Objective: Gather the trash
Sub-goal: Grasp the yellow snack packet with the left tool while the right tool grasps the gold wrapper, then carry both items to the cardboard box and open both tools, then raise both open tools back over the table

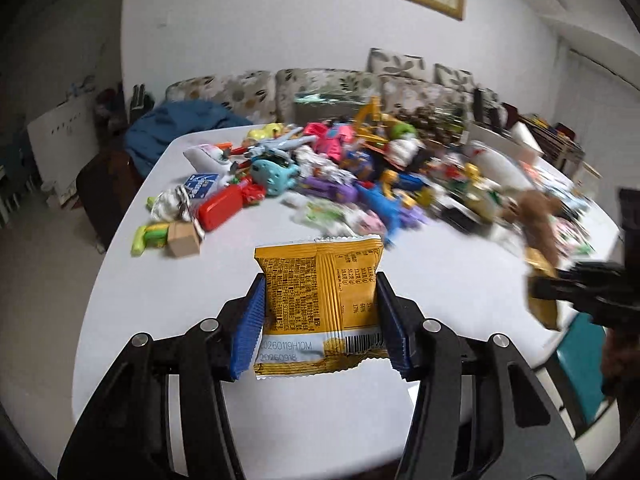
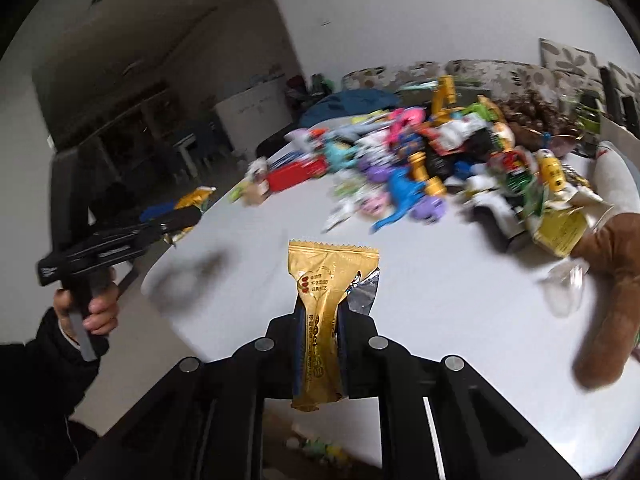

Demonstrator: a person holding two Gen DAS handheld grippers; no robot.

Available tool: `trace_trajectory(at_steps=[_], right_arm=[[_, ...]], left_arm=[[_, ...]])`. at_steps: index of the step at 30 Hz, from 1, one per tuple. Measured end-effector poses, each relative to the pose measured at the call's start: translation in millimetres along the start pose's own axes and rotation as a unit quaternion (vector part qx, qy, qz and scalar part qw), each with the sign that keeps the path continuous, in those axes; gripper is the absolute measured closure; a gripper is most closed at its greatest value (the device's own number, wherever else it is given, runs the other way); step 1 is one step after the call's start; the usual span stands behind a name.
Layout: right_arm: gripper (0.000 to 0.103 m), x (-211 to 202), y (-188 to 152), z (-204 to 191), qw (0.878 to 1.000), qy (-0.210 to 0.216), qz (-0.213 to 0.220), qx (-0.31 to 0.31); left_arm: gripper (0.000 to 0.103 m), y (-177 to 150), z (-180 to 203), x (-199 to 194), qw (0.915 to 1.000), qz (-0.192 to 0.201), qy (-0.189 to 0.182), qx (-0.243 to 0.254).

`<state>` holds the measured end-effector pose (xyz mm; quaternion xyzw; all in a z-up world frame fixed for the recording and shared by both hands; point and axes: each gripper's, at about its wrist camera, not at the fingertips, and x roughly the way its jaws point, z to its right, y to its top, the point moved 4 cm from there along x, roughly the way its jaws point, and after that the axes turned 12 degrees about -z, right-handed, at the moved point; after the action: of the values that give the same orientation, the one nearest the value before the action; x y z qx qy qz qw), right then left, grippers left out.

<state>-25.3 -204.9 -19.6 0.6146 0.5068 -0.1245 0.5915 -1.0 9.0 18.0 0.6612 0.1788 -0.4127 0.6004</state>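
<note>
Now a wrapper between left tongs.

Toy pile on table, sofa behind, wrapper before the pile

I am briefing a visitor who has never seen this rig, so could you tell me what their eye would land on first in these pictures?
Each gripper clamps a snack wrapper above the white table: the left gripper holds a wide orange-yellow wrapper, the right gripper a narrow gold wrapper. Behind them a bright heap of toys and packets sprawls across the table's far half, and a brown plush toy lies at the right edge.
</note>
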Motion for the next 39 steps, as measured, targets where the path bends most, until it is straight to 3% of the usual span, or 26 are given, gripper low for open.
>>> trace_trajectory(at_steps=[5,9,11,12,13,16,18,21,23,28,31,39], right_arm=[[0.088,-1,-45,-37,0.999,0.021,-0.042,-0.023],[0.084,21,-95,-53,0.993,0.038,-0.108,-0.019],[0.075,39,-114,-55,0.99,0.046,-0.134,-0.006],[0.071,51,-123,-53,0.988,0.042,-0.146,-0.001],[0.062,60,-129,-52,0.987,0.038,-0.154,0.002],[0.061,79,-142,-45,0.986,0.012,-0.168,0.005],[0.061,73,-140,-41,0.987,0.003,-0.162,0.007],[0.059,29,-107,-30,0.996,-0.025,-0.085,0.001],[0.047,6,-81,-13,0.997,-0.06,-0.041,0.004],[0.046,-30,-9,63,0.986,-0.152,0.05,0.052],[0.046,-24,22,107,0.978,-0.186,0.054,0.078],[0.047,43,78,185,0.971,-0.194,0.009,0.141]], left_arm=[[0.051,-63,24,-32,0.9992,-0.025,-0.02,0.026],[0.051,-115,43,-23,0.9952,-0.074,-0.044,0.047],[0.039,-142,49,-6,0.991,-0.111,-0.052,0.054],[0.023,-153,49,4,0.9898,-0.124,-0.045,0.054],[0.016,-165,49,18,0.9885,-0.135,-0.034,0.058],[0.016,-182,47,45,0.9849,-0.161,-0.005,0.063],[0.016,-184,43,52,0.9842,-0.169,-0.008,0.053],[0.016,-171,35,45,0.9879,-0.149,-0.022,0.036],[0.016,-155,30,38,0.9909,-0.129,-0.03,0.025],[0.016,-123,20,34,0.9938,-0.1,-0.047,-0.005],[0.016,-110,15,39,0.9935,-0.093,-0.061,-0.025],[0.016,-90,19,53,0.9935,-0.086,-0.068,-0.033]])
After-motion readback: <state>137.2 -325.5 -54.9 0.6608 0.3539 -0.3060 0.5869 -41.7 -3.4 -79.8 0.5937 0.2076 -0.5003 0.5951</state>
